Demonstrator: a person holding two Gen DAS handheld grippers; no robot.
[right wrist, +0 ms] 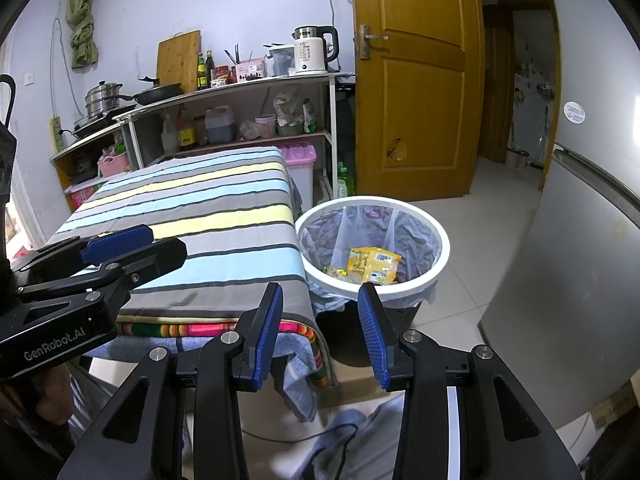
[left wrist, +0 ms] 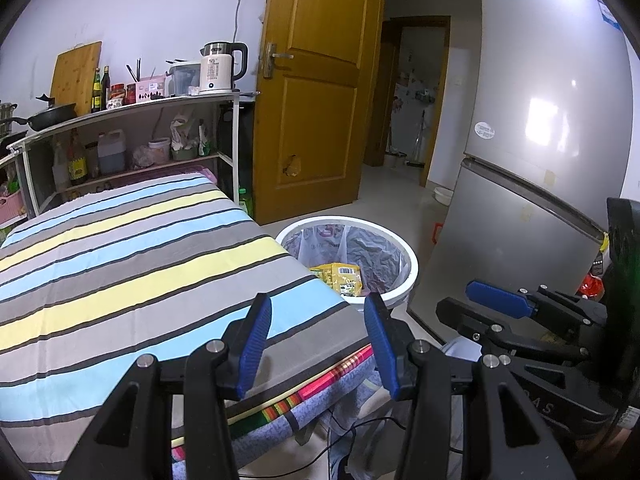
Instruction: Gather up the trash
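Left claw: the left gripper (left wrist: 316, 344) hangs over the near corner of the table, its blue pads apart with nothing between them, so it is released.
Right claw: the right gripper (right wrist: 320, 336) hangs off the table's near corner, its pads also spread and bare; released, holding nothing.
Each other: in the left view the right claw sits just off to the right side; in the right view the left claw sits off to the left, over the cloth.
Table: the striped cloth (left wrist: 132, 256) lies under and ahead of the left claw; the part in view shows no wrapper or scrap on it.
Bin: the white-rimmed bin (right wrist: 434, 264) stands on the floor just beyond the right claw, touching or nearly touching the table's corner.
Trash: a yellow wrapper (right wrist: 374, 265) lies inside the bin's liner, ahead of and below both claws, with smaller scraps beside it.
Further off: a fridge (left wrist: 532, 200) stands right of the bin, a shelf (right wrist: 240, 92) with a kettle past the table's far end, a wooden door (right wrist: 416, 80) behind the bin.
Step in hand: judging by empty claws and a filled bin, this looks like a pause after a drop, or the close of the job.
Next move: it calls for searching the table and floor for anything left; none shows here.
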